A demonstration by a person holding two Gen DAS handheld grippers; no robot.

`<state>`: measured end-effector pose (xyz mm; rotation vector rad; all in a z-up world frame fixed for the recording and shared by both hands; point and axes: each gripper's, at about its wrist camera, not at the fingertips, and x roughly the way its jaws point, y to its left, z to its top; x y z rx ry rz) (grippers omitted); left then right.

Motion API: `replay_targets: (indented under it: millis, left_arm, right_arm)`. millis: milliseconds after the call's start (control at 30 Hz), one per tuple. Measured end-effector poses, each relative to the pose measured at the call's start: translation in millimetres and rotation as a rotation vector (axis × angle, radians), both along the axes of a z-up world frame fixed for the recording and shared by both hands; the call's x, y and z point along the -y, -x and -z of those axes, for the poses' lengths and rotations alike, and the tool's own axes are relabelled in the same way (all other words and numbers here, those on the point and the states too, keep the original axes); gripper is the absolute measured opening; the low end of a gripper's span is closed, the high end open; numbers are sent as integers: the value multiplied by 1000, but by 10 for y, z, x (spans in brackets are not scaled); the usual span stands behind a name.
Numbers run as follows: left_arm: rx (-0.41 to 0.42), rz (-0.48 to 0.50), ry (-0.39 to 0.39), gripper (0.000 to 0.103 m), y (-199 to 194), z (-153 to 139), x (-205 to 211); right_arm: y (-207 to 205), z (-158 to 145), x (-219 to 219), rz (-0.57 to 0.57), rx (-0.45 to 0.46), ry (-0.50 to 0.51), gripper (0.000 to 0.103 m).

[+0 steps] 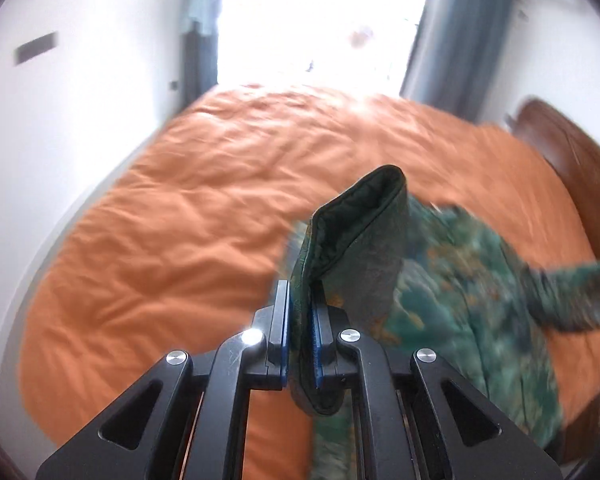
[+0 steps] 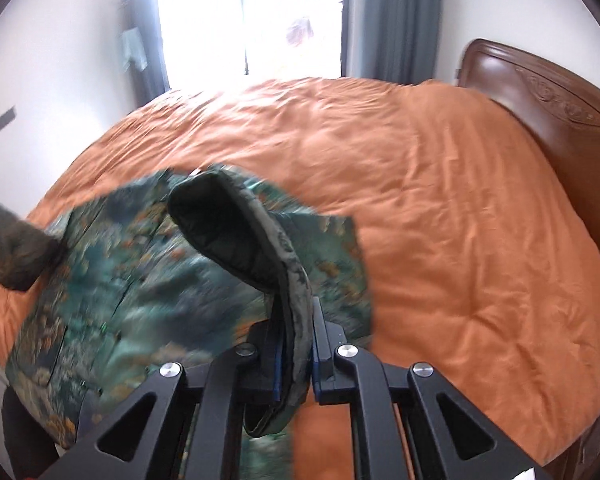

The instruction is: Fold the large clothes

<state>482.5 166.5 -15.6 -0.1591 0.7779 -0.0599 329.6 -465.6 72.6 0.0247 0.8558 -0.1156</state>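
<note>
Clearly, the left gripper [image 1: 300,332] is pinching cloth: its two black fingers with blue pads are pressed together on a thick padded edge of a green patterned jacket [image 1: 460,280]. From the pinch the edge stands up toward 12 o'clock as a stiff, dark-lined flap, and a short end of it hangs below the pads toward 6 o'clock. Outward from there, in the left wrist view, the rest of the garment spreads blurred from 2 to 5 o'clock, with a dark sleeve-like strip reaching to 3 o'clock.

The right gripper [image 2: 296,348] is likewise clamped on a padded, dark-lined edge of the same jacket [image 2: 120,280]. That edge arcs up from the pads toward 11 o'clock, and its short end pokes out under them at 6 o'clock. In the right wrist view the body of the garment, teal with orange flecks, fans out from 8 to 11 o'clock, and a dark end of it sticks out at 9 o'clock.

Beneath the jacket lies an orange quilt [image 2: 460,220] covering the bed, wrinkled and filling the middle of both views. A carved brown headboard [image 2: 540,92] rises at 2 o'clock in the right wrist view. A bright window [image 2: 252,12] sits at 12 o'clock, flanked by grey curtains [image 2: 396,16], with white wall to either side.
</note>
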Motion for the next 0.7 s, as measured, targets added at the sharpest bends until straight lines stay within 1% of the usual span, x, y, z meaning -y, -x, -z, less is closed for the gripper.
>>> replay_targets:
  millis: [67, 133, 200, 267, 367, 467, 700]
  left_arm:
    - [14, -86, 16, 7, -50, -38, -346]
    - [17, -163, 32, 7, -107, -14, -657]
    - [10, -229, 49, 7, -145, 62, -935]
    - [-8, -286, 66, 7, -152, 183, -1191]
    - [-45, -357, 91, 7, -192, 392, -1509]
    - [-82, -420, 114, 7, -137, 620, -1730]
    - [-170, -529, 191, 7, -111, 1160, -2089]
  right_arm:
    - [-43, -158, 305, 60, 22, -14, 10]
    - [-37, -285, 664, 119, 39, -34, 10]
    - [-24, -330, 1023, 176, 44, -63, 10]
    - [-14, -310, 1374, 237, 43, -90, 10]
    - [18, -171, 1849, 305, 26, -143, 10]
    - [68, 40, 2250, 358, 13, -195, 10]
    - [359, 702, 2729, 445, -9, -305, 10]
